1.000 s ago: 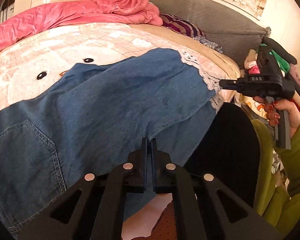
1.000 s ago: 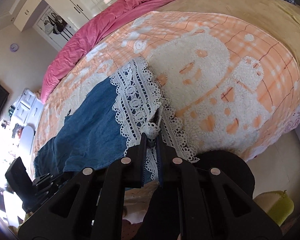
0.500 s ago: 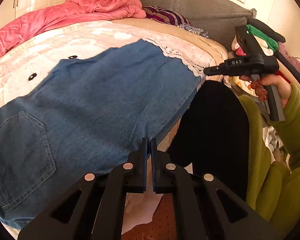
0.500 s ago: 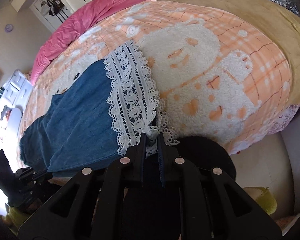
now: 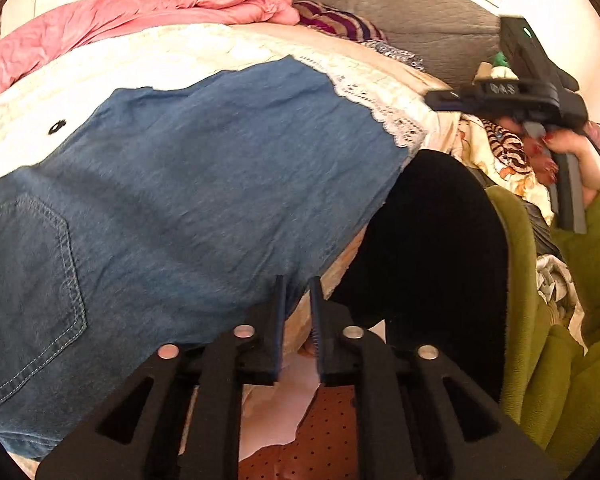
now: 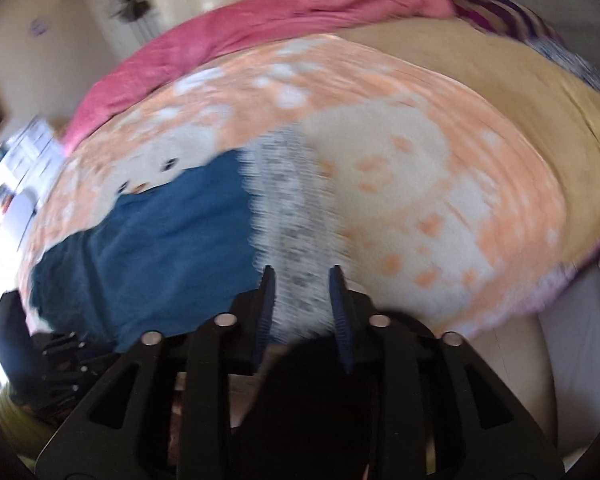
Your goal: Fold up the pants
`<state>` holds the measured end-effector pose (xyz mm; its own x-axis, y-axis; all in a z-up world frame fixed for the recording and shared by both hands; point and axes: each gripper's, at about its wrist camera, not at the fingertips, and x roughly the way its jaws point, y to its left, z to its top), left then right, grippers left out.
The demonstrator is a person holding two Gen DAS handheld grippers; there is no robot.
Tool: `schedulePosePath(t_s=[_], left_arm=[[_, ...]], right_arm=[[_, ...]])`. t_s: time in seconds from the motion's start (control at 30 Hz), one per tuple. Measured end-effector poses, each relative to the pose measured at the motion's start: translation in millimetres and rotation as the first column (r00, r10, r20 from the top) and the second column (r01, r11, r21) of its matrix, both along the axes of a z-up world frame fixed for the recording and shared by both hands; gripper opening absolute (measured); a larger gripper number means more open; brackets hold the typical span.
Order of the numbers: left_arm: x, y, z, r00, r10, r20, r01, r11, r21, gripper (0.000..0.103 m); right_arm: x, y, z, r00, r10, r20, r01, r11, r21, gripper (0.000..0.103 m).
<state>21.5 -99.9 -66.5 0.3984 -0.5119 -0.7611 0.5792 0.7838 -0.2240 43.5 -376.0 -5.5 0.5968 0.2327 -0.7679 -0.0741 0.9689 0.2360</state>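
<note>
Blue denim pants (image 5: 180,200) lie spread on the bed, back pocket (image 5: 28,264) at the left and white lace hem (image 5: 380,104) at the far right. My left gripper (image 5: 298,286) is at the near edge of the denim. Its jaws are opening, with a narrow gap showing only bedding, and the cloth edge lies beside the left finger. My right gripper (image 6: 302,276) hovers over the lace hem (image 6: 292,200). Its jaws are opening too, and nothing is pinched between the pads. In the left wrist view the right gripper (image 5: 434,98) hangs just past the hem, held in a hand.
An orange-and-white blanket (image 6: 420,180) covers the bed, with a pink duvet (image 5: 160,4) bunched at the far side and a grey headboard (image 5: 400,8) behind. The person's black-clad leg (image 5: 428,260) and green sleeve (image 5: 580,280) are at the bed's near edge.
Both grippers were shut, the left on the denim edge and the right on the lace hem; both have now parted and let go. The right gripper has lifted and rolled, blurring its view.
</note>
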Motion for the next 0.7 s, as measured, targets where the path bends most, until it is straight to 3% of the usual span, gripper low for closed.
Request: schedulePosePath(t_s=[0.13, 0.27, 0.4, 0.5, 0.57, 0.7], left_arm=[[-3, -5, -6, 1.000, -0.008, -0.014, 0.008, 1.000, 0.021, 0.013], [-3, -7, -9, 0.999, -0.013, -0.030, 0.013, 1.000, 0.015, 0.014], [-7, -1, 6, 0.999, -0.039, -0.021, 0.038, 0.999, -0.038, 0.026], [-9, 12, 38, 0.998, -0.026, 0.054, 0.031, 0.996, -0.082, 0.038], [1, 23, 64, 0.993, 0.030, 0.113, -0.023, 0.998, -0.065, 0.054], [52, 40, 94, 0.966, 0.177, 0.188, -0.184, 0.983, 0.023, 0.058]], right_arm=[[24, 30, -17, 0.994, 0.105, -0.038, -0.106, 0.994, -0.027, 0.024], [32, 21, -52, 0.980, 0.081, -0.180, -0.089, 0.996, -0.033, 0.023], [22, 14, -46, 0.976, 0.100, -0.193, -0.107, 0.994, -0.024, 0.024], [17, 24, -20, 0.985, 0.142, -0.099, -0.146, 0.989, -0.032, 0.034], [20, 33, 0, 0.984, 0.175, -0.021, -0.175, 0.984, -0.036, 0.043], [47, 47, 17, 0.982, 0.187, 0.037, -0.185, 0.982, -0.046, 0.047]])
